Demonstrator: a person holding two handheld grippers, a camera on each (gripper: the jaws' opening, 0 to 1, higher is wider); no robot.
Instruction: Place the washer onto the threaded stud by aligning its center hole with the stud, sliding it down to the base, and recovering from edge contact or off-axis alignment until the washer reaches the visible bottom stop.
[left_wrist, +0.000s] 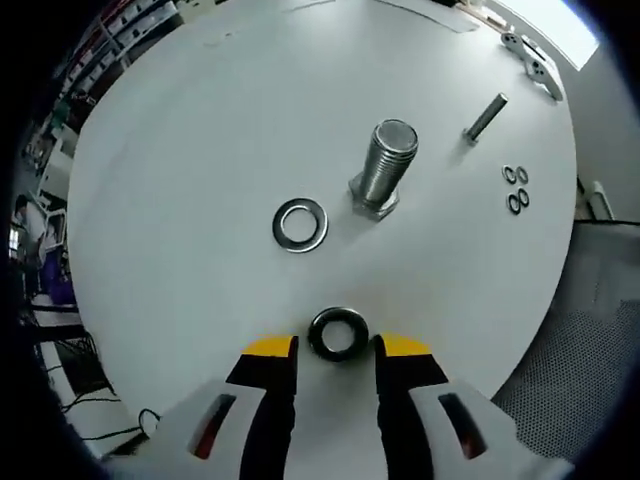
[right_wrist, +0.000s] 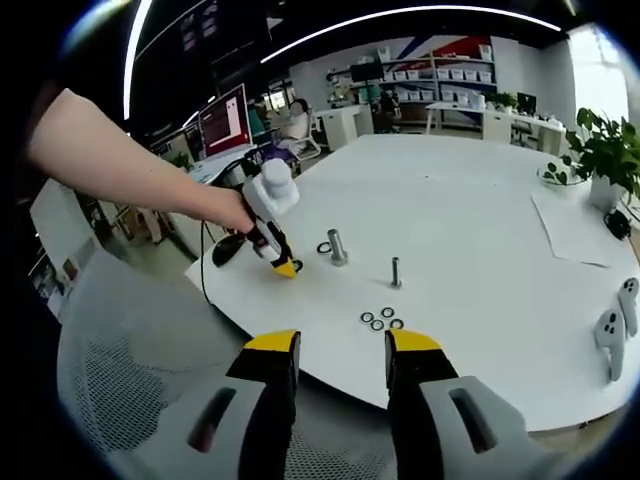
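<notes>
A large threaded stud (left_wrist: 384, 166) stands upright on its hex base on the white round table (left_wrist: 200, 130). To its left a shiny flat washer (left_wrist: 300, 224) lies on the table. A dark, thicker ring (left_wrist: 338, 333) lies between the yellow-tipped fingers of my left gripper (left_wrist: 338, 348), which is open and not closed on it. In the right gripper view, my right gripper (right_wrist: 342, 345) hangs open over the table's near edge with nothing in it; the left gripper (right_wrist: 284, 266), held by a person's hand, is low beside the stud (right_wrist: 337, 247) and washer (right_wrist: 324, 247).
A smaller bolt (left_wrist: 486, 116) stands upright at the far right, with three small rings (left_wrist: 516, 187) near it. White controllers (left_wrist: 534, 60) lie at the table's edge. A mesh chair (right_wrist: 130, 400) sits below the near edge. A plant (right_wrist: 602, 150) and paper (right_wrist: 575, 228) lie far right.
</notes>
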